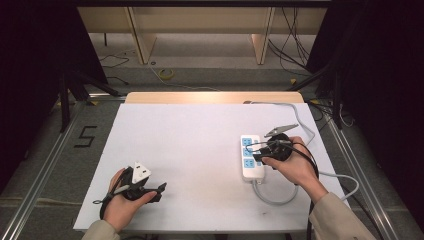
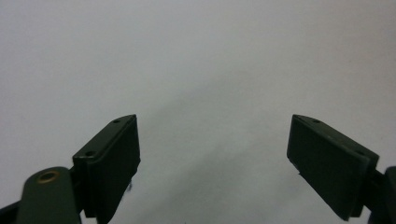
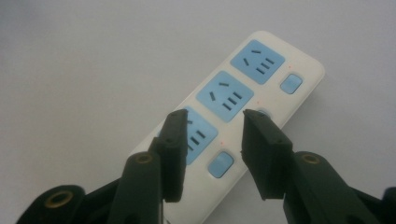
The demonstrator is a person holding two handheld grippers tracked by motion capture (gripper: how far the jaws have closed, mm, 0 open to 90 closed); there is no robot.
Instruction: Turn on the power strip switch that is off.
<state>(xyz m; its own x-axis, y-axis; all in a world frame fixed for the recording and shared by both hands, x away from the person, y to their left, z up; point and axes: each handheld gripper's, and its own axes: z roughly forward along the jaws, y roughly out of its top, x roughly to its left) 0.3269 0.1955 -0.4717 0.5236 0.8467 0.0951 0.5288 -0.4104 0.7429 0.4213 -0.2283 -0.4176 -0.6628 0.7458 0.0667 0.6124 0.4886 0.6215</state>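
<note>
The white plastic power strip with three blue sockets (image 1: 252, 157) lay at the table's right, long axis running near to far. The right gripper (image 3: 212, 140) hovered directly over it, jaws parted and empty; the left gripper (image 2: 215, 154), released, sat well apart at the near left.

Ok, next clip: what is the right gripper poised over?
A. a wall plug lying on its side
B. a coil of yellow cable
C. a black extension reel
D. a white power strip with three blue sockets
D: the right gripper has its open jaws just above the white power strip, whose three blue sockets and small blue switches show plainly.
</note>
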